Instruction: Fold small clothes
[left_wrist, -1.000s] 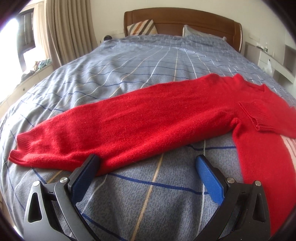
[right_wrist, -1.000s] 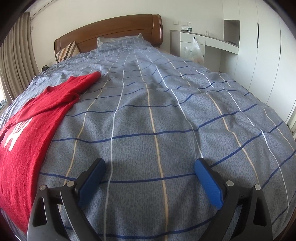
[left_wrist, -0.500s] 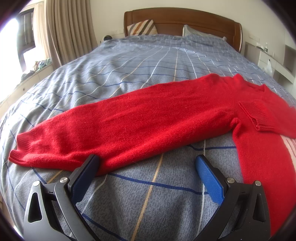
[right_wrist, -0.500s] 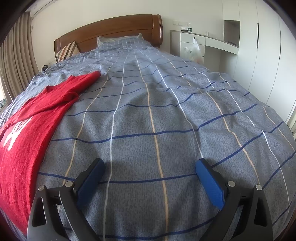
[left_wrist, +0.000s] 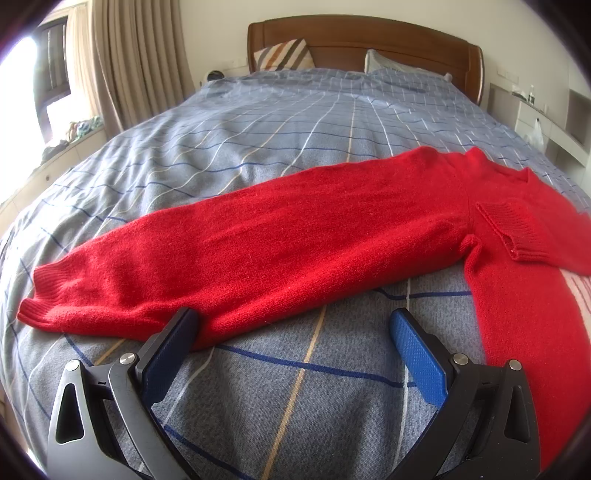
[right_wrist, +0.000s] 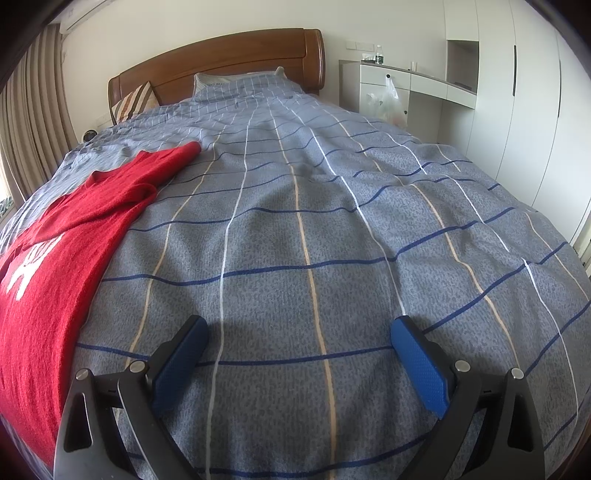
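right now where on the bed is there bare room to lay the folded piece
Free: grey checked duvet right of the red knitted sweater, out to the white wardrobes. Also beyond its stretched sleeve toward the wooden headboard. Crowded: the sweater's side.

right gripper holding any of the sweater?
No: the right gripper is open over bare bedspread, with the red sweater lying apart, off to its left.

Place: a home bedroom
Bed: wide, under a blue-grey checked cover (right_wrist: 332, 221), wooden headboard (left_wrist: 369, 40) at the far end, pillows (left_wrist: 284, 55) against it
Left: beige curtains (left_wrist: 140, 62), bright window
Right: white wardrobe (right_wrist: 524, 110), built-in desk (right_wrist: 406, 79)
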